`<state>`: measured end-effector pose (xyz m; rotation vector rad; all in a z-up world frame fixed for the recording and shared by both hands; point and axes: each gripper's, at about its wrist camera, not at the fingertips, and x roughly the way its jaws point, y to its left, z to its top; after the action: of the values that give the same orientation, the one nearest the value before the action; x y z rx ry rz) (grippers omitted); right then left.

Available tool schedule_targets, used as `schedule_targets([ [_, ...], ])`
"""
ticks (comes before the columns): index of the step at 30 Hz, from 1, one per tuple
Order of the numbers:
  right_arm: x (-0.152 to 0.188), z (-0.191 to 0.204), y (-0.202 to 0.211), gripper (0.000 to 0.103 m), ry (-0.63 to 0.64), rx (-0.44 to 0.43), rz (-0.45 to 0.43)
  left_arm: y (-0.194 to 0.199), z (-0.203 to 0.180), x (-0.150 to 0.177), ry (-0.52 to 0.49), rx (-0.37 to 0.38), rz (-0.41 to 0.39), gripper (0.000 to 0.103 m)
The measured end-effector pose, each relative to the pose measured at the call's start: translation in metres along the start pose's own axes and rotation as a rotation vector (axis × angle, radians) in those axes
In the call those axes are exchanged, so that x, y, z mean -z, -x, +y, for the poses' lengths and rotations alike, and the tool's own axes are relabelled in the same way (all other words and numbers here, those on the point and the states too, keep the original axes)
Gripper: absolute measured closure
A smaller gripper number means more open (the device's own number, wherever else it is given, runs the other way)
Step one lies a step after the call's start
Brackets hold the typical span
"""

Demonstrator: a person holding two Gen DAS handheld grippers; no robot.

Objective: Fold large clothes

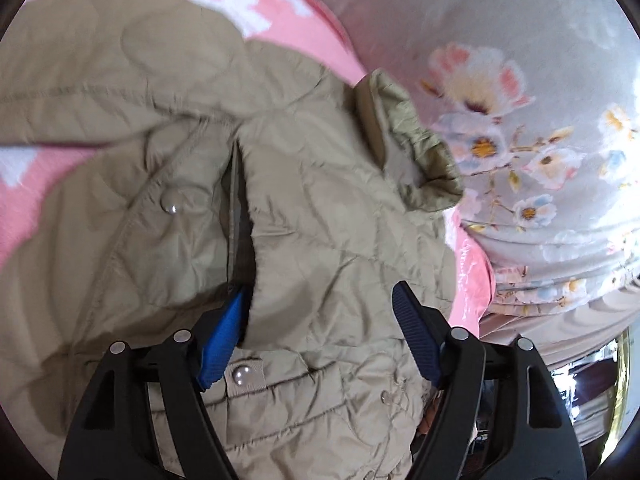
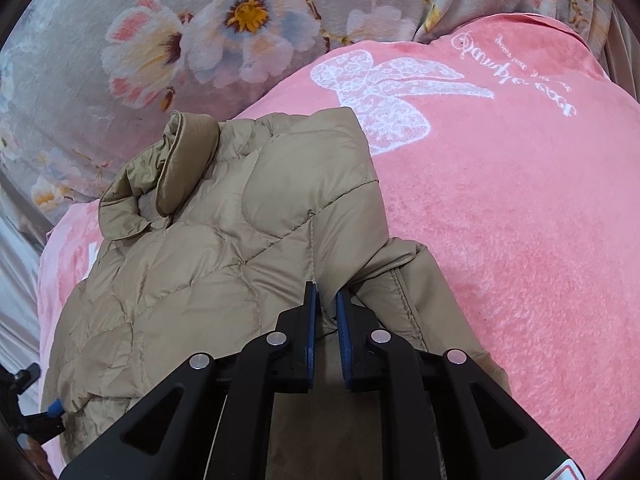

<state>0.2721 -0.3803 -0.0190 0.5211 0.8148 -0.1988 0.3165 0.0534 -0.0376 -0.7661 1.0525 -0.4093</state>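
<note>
Quilted jacket (image 2: 224,240) looks slightly glossy nylon-ish, blanket (image 2: 520,220) matt plush fleece, snaps (image 1: 241,376) prob. shiny metal.

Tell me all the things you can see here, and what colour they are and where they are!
puffy jacket: one, tan, lying bunched on the pink blanket
snap buttons: two showing, silvery, on the jacket's front
pink blanket: one, pink with a white bow picture and writing, under the jacket
flowery cover: one, grey with pink and white flowers, beyond the blanket
left gripper: one, black with blue pads, jaws wide apart, one finger tucked in the jacket's front opening
right gripper: one, black with blue pads, jaws nearly together with a fold of jacket between them
</note>
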Motion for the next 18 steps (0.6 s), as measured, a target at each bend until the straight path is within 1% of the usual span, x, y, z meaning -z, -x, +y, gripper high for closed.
schedule_targets([
  [1, 0.0, 0.0, 0.0, 0.089, -0.001, -0.001, 0.0, -0.005, 0.001, -0.001, 0.012, -0.004, 0.011, 0.033],
  [2, 0.0, 0.0, -0.001, 0.089, -0.005, -0.002, 0.001, -0.008, 0.001, -0.003, 0.011, -0.008, 0.01, 0.041],
  [3, -0.001, 0.001, -0.001, 0.089, -0.008, -0.003, 0.003, -0.008, -0.001, -0.003, -0.002, -0.017, 0.008, 0.06],
  [4, -0.004, 0.0, 0.0, 0.089, -0.01, -0.007, 0.002, -0.009, -0.007, -0.005, -0.041, -0.041, 0.007, 0.075],
  [5, -0.006, 0.001, 0.002, 0.093, -0.01, -0.009, -0.007, -0.009, -0.013, -0.009, -0.08, -0.061, 0.011, 0.103],
  [6, -0.01, 0.003, 0.008, 0.094, -0.007, -0.014, -0.032, -0.008, -0.017, -0.011, -0.106, -0.083, 0.004, 0.102],
  [8, -0.019, 0.01, 0.027, 0.097, 0.007, -0.042, -0.101, 0.003, -0.03, -0.021, -0.192, -0.147, -0.074, 0.102],
  [9, -0.021, 0.013, 0.031, 0.098, 0.014, -0.053, -0.115, 0.008, -0.036, -0.025, -0.235, -0.172, -0.109, 0.102],
  [10, -0.023, 0.018, 0.032, 0.098, 0.037, -0.044, -0.118, 0.012, -0.041, -0.029, -0.276, -0.195, -0.139, 0.102],
  [11, -0.023, 0.022, 0.027, 0.099, 0.063, -0.022, -0.105, 0.011, -0.045, -0.033, -0.32, -0.228, -0.151, 0.102],
  [12, -0.02, 0.026, 0.015, 0.1, 0.096, 0.019, -0.067, 0.005, -0.045, -0.033, -0.354, -0.273, -0.152, 0.102],
  [13, -0.016, 0.027, 0.003, 0.1, 0.112, 0.054, -0.025, -0.002, -0.043, -0.032, -0.377, -0.315, -0.147, 0.102],
  [14, -0.009, 0.025, -0.016, 0.1, 0.121, 0.09, 0.044, -0.013, -0.04, -0.029, -0.404, -0.365, -0.131, 0.102],
  [15, -0.005, 0.021, -0.024, 0.1, 0.113, 0.089, 0.066, -0.03, -0.031, -0.025, -0.421, -0.417, -0.095, 0.102],
  [16, -0.003, 0.019, -0.027, 0.101, 0.107, 0.086, 0.063, -0.037, -0.025, -0.022, -0.425, -0.429, -0.08, 0.102],
  [17, -0.004, 0.019, -0.027, 0.101, 0.11, 0.091, 0.068, -0.044, -0.019, -0.017, -0.44, -0.439, -0.08, 0.102],
  [18, -0.004, 0.02, -0.027, 0.101, 0.118, 0.098, 0.073, -0.047, -0.019, -0.012, -0.468, -0.463, -0.105, 0.102],
])
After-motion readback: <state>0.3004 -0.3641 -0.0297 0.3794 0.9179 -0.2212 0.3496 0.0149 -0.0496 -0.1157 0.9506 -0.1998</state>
